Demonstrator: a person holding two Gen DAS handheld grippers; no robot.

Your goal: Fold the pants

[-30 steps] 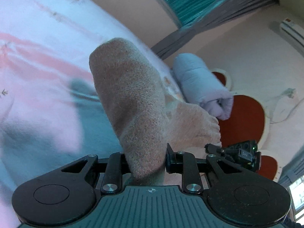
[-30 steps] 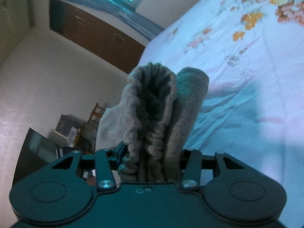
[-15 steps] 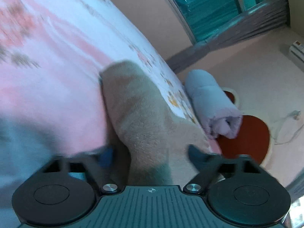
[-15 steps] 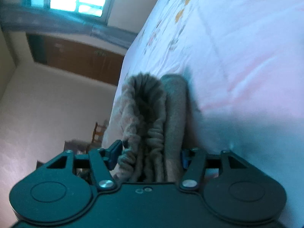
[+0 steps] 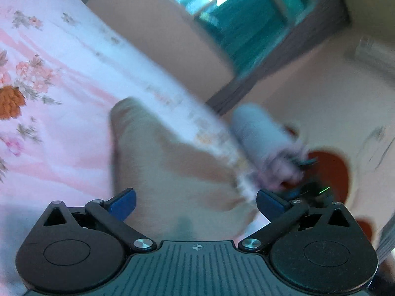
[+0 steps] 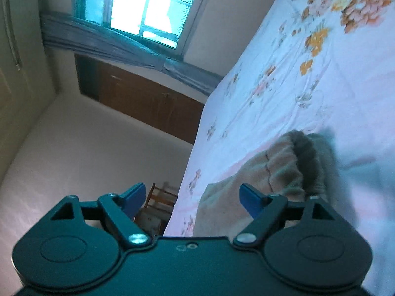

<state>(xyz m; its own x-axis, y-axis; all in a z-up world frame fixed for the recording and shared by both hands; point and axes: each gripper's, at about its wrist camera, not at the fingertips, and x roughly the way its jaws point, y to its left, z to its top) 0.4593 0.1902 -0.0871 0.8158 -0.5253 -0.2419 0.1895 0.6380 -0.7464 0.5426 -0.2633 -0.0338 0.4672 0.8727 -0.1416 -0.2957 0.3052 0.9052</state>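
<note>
The beige fleece pants (image 5: pixel 167 172) lie on the pink floral bedsheet (image 5: pixel 49 113). In the left wrist view my left gripper (image 5: pixel 196 199) is open, its blue pads spread wide on either side of the cloth and holding nothing. In the right wrist view the pants' gathered waistband (image 6: pixel 296 162) lies on the sheet (image 6: pixel 296 74). My right gripper (image 6: pixel 191 197) is open and empty, just left of the waistband. The left wrist view is blurred by motion.
A rolled pale-blue blanket (image 5: pixel 261 138) lies at the bed's far end, beside a red headboard (image 5: pixel 330 170). The right gripper's black body (image 5: pixel 308 190) shows past the pants. A window (image 6: pixel 143 7), brown cabinet (image 6: pixel 138 98) and chair (image 6: pixel 158 197) stand beyond the bed.
Both grippers have opened and let go of the pants, which now lie on the bed. Both grippers have drawn back from the cloth.
</note>
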